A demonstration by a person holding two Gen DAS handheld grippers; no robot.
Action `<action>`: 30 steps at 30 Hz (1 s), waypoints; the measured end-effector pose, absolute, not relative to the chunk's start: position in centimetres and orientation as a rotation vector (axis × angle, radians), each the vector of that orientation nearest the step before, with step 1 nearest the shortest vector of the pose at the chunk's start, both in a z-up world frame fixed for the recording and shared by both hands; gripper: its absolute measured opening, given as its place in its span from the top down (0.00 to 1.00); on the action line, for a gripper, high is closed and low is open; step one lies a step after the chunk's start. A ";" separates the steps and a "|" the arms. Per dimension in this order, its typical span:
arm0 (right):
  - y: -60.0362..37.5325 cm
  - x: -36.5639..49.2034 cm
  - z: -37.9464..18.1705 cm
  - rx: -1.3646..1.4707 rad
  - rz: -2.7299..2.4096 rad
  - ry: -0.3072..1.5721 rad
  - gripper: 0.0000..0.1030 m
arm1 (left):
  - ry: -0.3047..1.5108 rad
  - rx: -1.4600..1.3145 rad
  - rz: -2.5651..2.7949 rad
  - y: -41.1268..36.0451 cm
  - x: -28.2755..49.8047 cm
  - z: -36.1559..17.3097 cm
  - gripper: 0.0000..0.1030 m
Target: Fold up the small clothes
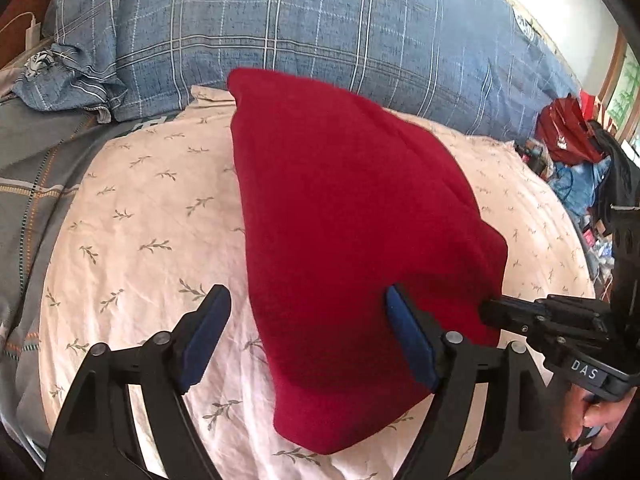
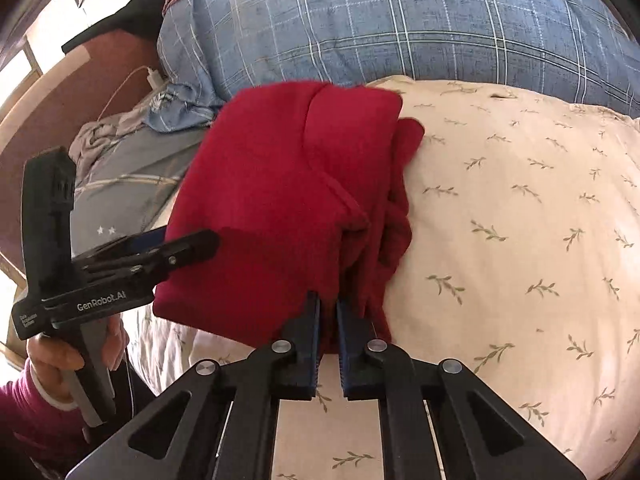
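A dark red knit garment (image 1: 352,220), folded into a thick bundle, lies on the cream leaf-print sheet (image 1: 152,208). My left gripper (image 1: 306,312) is open; its right finger (image 1: 408,340) rests against the garment's near edge and its left finger stands over bare sheet. My right gripper (image 2: 328,316) is shut on the garment's near edge (image 2: 280,200) and pinches a fold of red cloth between its pads. The right gripper also shows in the left wrist view (image 1: 490,314), with its tips at the bundle's right side. The left gripper shows in the right wrist view (image 2: 200,244), touching the bundle's left side.
A blue plaid quilt (image 1: 320,32) is piled behind the garment. A grey plaid cover (image 1: 36,160) lies to the left. A white charger and cable (image 2: 154,78) sit by the wooden headboard. Red bags and clutter (image 1: 572,132) stand beyond the bed's right edge.
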State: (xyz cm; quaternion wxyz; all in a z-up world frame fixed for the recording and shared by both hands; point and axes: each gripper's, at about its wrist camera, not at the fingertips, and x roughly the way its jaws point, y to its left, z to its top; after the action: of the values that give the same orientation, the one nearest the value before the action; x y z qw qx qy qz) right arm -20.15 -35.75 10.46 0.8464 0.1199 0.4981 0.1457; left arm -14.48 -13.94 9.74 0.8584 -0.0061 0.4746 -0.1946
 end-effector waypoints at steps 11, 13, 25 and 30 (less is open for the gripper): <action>-32.4 -19.1 16.8 0.087 0.332 0.898 0.73 | 0.897 -0.003 -0.330 -13.2 -14.4 11.8 0.22; -31.1 -18.0 15.8 0.055 0.321 0.895 0.74 | 0.890 0.010 -0.315 -13.1 -14.5 11.7 0.22; -30.9 -17.4 12.2 0.033 0.252 0.946 0.73 | 0.842 0.038 -0.262 -12.5 -14.4 12.5 0.22; -30.6 -18.5 14.9 0.039 0.209 0.875 0.38 | 0.815 0.030 -0.257 -12.7 -14.7 13.3 0.22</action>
State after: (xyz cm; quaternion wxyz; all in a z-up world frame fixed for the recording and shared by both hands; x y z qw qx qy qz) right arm -18.51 -30.63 14.87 0.9003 0.0188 0.4229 0.1010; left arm -14.69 -12.66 13.35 0.9099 0.0144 0.3954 -0.1244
